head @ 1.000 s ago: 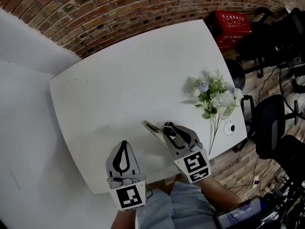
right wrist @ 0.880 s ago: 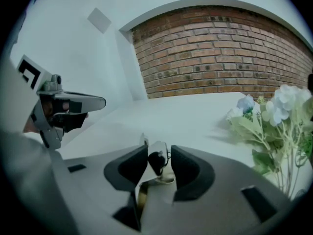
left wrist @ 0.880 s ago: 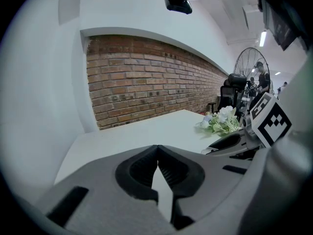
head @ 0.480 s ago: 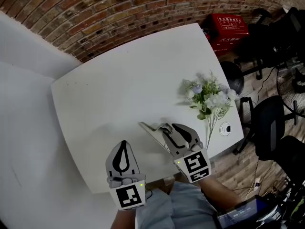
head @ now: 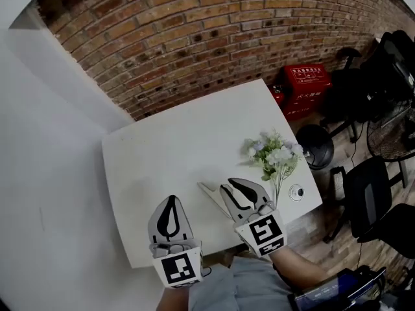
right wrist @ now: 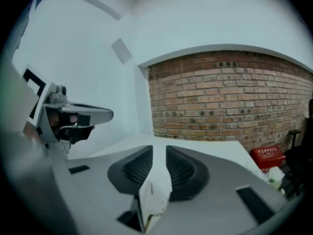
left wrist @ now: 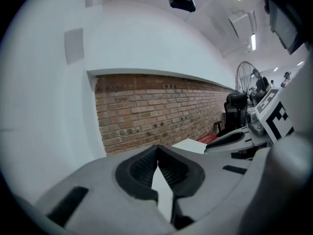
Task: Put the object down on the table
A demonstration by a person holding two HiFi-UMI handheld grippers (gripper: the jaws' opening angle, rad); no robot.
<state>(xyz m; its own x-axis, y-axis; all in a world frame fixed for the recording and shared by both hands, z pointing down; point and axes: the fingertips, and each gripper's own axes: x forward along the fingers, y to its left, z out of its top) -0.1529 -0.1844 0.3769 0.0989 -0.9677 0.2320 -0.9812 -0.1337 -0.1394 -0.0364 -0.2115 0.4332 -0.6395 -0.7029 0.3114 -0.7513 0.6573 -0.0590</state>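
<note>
A pale, flat wedge-shaped object (head: pixel 211 192) lies on the white table (head: pixel 168 154), just left of my right gripper (head: pixel 229 183). In the right gripper view a pale creased piece (right wrist: pixel 154 199) shows low in the gap behind the ribbed pads (right wrist: pixel 134 170). The pads do not press on it. The right gripper (right wrist: pixel 159 151) has a narrow gap between its tips and its jaws are closing. My left gripper (head: pixel 171 199) hangs over the table's near edge. Its tips meet and hold nothing, as the left gripper view (left wrist: pixel 157 147) also shows.
A bunch of pale flowers (head: pixel 272 155) lies at the table's right end, beside a small round fitting (head: pixel 296 192). Past that end stand a red box (head: pixel 305 86), a black stool (head: pixel 316 145) and office chairs (head: pixel 369 186). A brick wall (head: pixel 194 37) runs behind.
The head view has pulled back and up, so the table looks smaller. The right jaws stand narrower than before. The pale object stays on the table beside the right gripper.
</note>
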